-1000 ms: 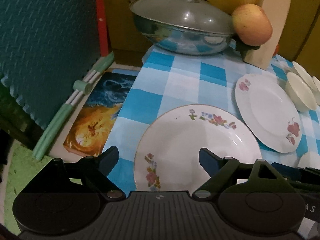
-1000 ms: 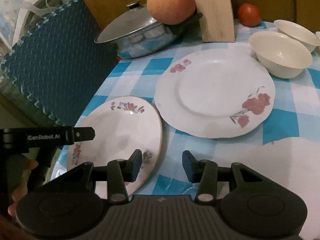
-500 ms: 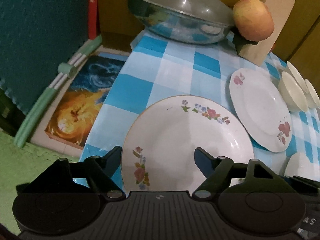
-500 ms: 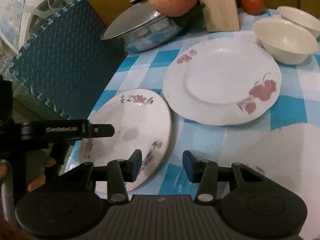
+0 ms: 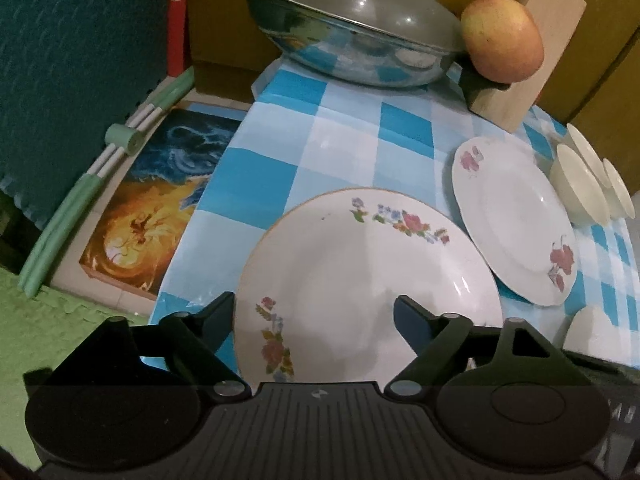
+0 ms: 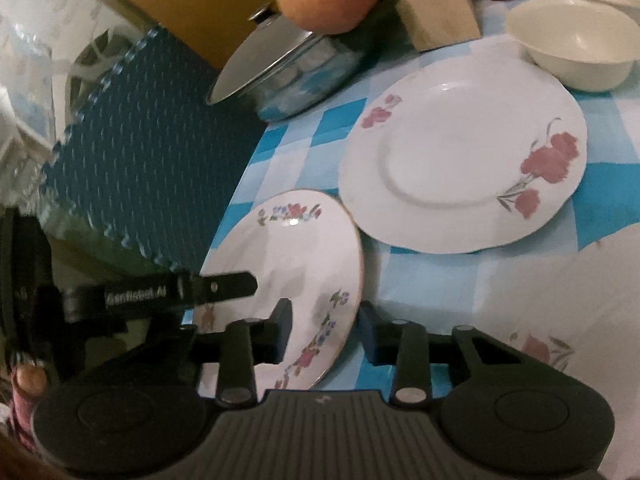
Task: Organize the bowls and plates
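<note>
Our left gripper (image 5: 312,312) sits low at the table's left edge, its two fingers spread wide on either side of the small flowered plate (image 5: 360,280), one finger over the near left rim, the other over the plate's face. Our right gripper (image 6: 324,332) also has its fingers apart, straddling the same plate's right rim (image 6: 304,280). Compared with a second ago, both grippers have pushed closer and the plate now looks tilted, its right edge lifted. To the right, the large rose plate (image 6: 460,160) lies flat on the checked cloth (image 5: 340,148). Cream bowls (image 6: 572,40) stand beyond it. A lidded pan (image 5: 352,32) and an apple (image 5: 500,40) sit behind.
</note>
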Demonstrator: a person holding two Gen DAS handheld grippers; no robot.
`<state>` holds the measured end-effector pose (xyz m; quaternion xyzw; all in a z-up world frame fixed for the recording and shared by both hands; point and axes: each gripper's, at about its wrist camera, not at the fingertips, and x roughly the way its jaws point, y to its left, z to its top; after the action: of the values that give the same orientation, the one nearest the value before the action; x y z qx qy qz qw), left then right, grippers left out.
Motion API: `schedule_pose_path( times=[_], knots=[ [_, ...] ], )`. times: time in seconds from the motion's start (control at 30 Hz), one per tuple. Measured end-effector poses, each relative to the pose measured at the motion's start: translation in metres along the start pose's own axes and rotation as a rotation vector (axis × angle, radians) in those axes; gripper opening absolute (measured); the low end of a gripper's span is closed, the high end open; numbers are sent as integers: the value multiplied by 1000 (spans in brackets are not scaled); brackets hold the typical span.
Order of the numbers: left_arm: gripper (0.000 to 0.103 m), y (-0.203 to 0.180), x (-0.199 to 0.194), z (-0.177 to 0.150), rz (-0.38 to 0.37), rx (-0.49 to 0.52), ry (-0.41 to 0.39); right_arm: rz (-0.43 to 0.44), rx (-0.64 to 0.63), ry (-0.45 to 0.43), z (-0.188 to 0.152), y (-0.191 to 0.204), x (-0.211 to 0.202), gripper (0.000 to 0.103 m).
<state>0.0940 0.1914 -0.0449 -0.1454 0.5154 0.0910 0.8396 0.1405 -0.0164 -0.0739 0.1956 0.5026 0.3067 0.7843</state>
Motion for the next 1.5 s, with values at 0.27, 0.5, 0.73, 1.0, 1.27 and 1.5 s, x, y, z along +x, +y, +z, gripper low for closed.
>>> schedule_pose_path(
  times=[0.27,0.5,0.73,1.0,1.27,1.5],
  knots=[
    [87,-11,-11,-22,-15,30,29,-86,-72,15,-11,3,-15,18],
    [82,-5,-11,-20,-29,15,9,-58,-45,20,-9,-4,-16,19],
    [81,-22,-4,-24,60,129,-32,-31,-55,3,-10,-8,-15,19],
    [83,-27,-5,-27,82,126,-28,-50,-73,-12,-11,-5,-14,15],
    [82,-32,-12,-40,79,142,-15,-67,-83,-6,-14,-5,-20,15],
    [98,-25,-4,-35,92,135,-21,-37,-100,-4,-14,-9,-19,17]
  ],
)
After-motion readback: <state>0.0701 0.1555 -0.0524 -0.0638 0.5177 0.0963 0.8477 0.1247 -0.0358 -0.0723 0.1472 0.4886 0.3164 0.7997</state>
